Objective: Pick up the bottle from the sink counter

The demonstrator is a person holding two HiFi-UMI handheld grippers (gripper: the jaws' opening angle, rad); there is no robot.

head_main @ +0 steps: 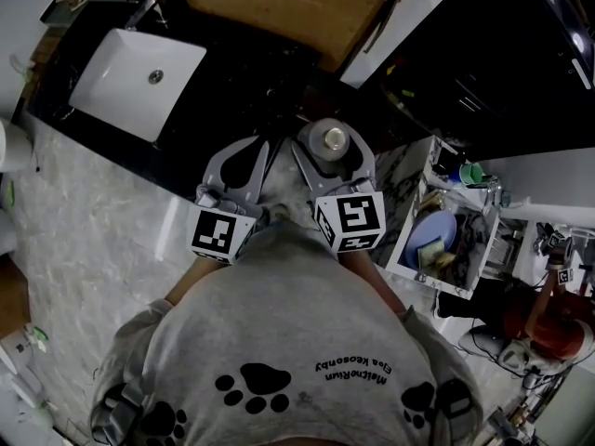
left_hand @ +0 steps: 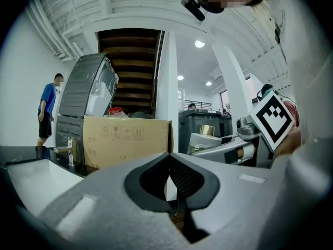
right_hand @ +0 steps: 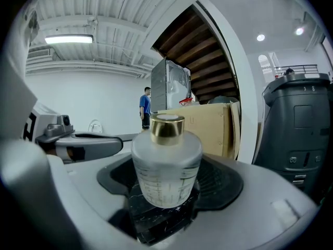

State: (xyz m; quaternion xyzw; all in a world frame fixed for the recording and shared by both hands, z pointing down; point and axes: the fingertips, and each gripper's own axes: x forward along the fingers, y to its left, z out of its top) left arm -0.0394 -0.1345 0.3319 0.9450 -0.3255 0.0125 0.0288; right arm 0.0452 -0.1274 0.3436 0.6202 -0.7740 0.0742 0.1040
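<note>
The bottle (right_hand: 166, 163), frosted glass with a gold cap, stands upright between the right gripper's (head_main: 332, 154) jaws, which are closed on its sides, over the near edge of the black counter (head_main: 232, 91). Whether its base touches the marble I cannot tell. At 9 o'clock, just beside it, the left gripper (head_main: 253, 147) has its jaws together on nothing. Bare counter lies toward 11 o'clock. The white sink (head_main: 107, 68) sits at 10 o'clock, well apart, and a cardboard box (head_main: 279, 3) closes off 12 o'clock.
</note>
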